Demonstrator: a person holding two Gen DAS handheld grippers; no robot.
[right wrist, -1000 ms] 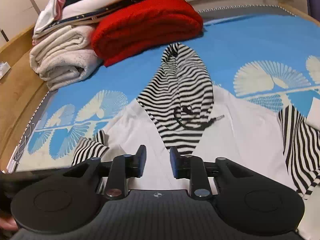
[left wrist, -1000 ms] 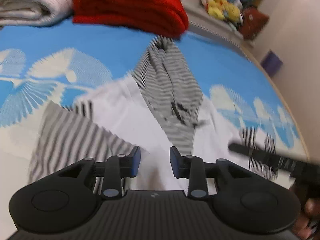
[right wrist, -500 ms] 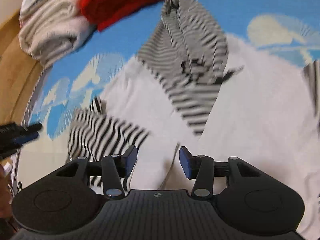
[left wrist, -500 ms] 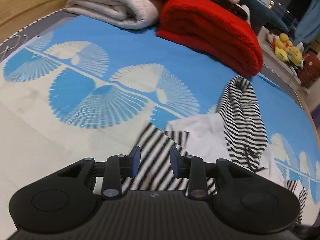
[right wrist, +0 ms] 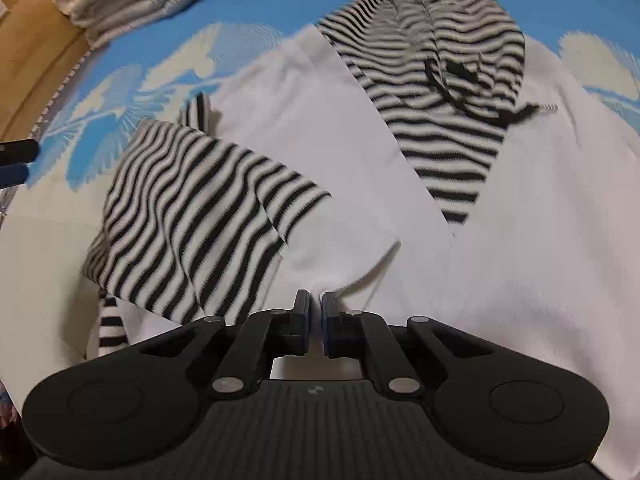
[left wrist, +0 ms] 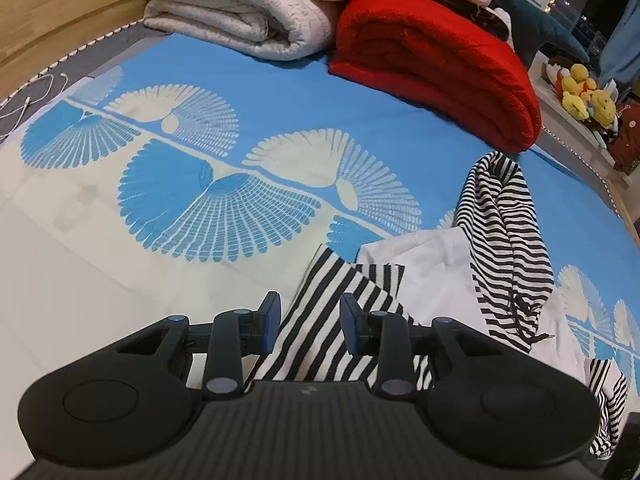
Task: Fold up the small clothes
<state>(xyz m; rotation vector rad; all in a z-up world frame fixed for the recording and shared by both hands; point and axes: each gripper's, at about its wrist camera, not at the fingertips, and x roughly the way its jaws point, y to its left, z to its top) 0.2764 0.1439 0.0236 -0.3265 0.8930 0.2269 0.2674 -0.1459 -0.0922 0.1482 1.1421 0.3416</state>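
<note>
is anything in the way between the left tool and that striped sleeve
Nothing visible. The left tool hangs open right over the striped sleeve, with only bare bedspread to its left. The right tool is already pinched shut on the white hem.

The left gripper (left wrist: 307, 312) points steeply downward, its two blue-padded fingers (left wrist: 271, 314) standing apart with nothing pressed between them, the gap aimed toward 12 o'clock in its own view. The right gripper (right wrist: 316, 303) also tilts steeply down, and its jaws have just been closing: the pads now stand almost together, nipping a fold of white cloth (right wrist: 340, 256) at their tips. In the right wrist view, the left gripper's fingertips show at the 9 o'clock edge.
</note>
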